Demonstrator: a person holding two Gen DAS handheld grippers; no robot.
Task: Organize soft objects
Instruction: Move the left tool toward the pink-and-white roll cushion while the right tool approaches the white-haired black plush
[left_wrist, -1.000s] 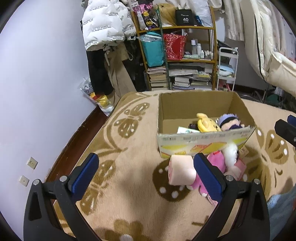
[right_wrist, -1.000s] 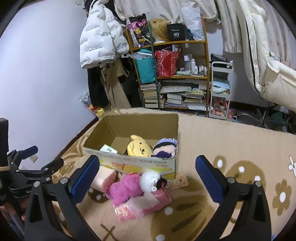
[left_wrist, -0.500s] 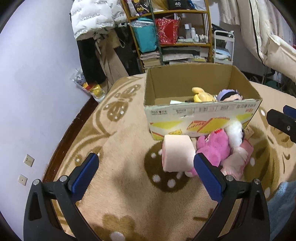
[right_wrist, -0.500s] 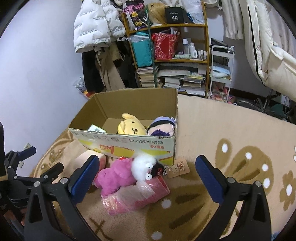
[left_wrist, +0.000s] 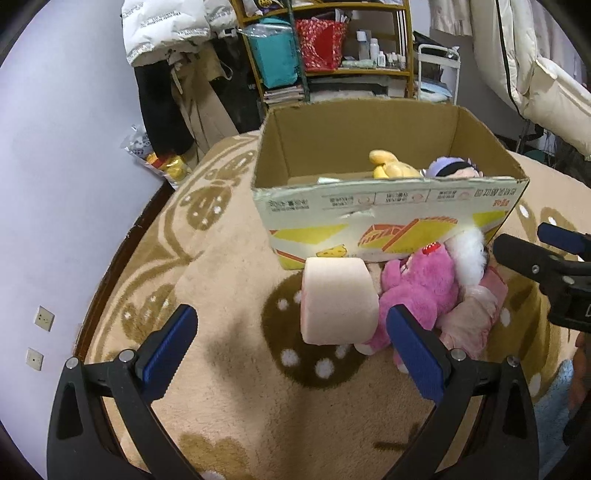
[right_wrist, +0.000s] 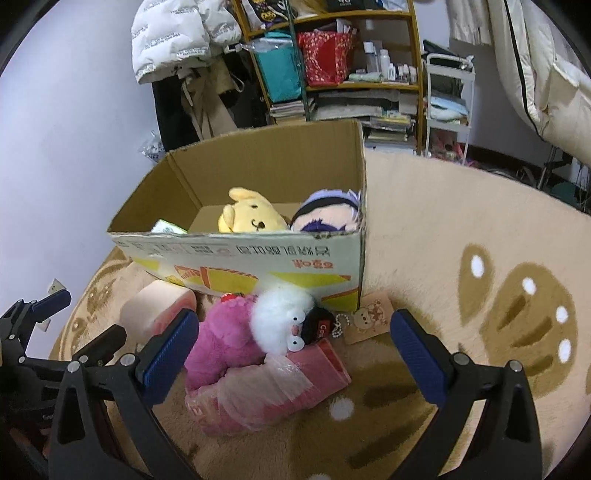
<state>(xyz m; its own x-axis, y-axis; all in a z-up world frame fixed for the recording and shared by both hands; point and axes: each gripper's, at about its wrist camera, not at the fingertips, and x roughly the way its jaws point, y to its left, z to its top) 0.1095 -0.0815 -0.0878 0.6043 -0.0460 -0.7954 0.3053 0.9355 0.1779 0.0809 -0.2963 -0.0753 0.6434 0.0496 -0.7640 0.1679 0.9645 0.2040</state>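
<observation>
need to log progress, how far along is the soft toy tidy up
Partly done. The yellow plush and purple-haired plush sit in the cardboard box. Both tongs, left and right, are open and empty. Left on the rug: pale pink roll, magenta plush, white fluffy toy and wrapped pink bundle.

A lived-in home bedroom: patterned beige carpet underfoot; a crowded shelf of books and bottles; a white puffer jacket hanging; bedding draped right.
</observation>
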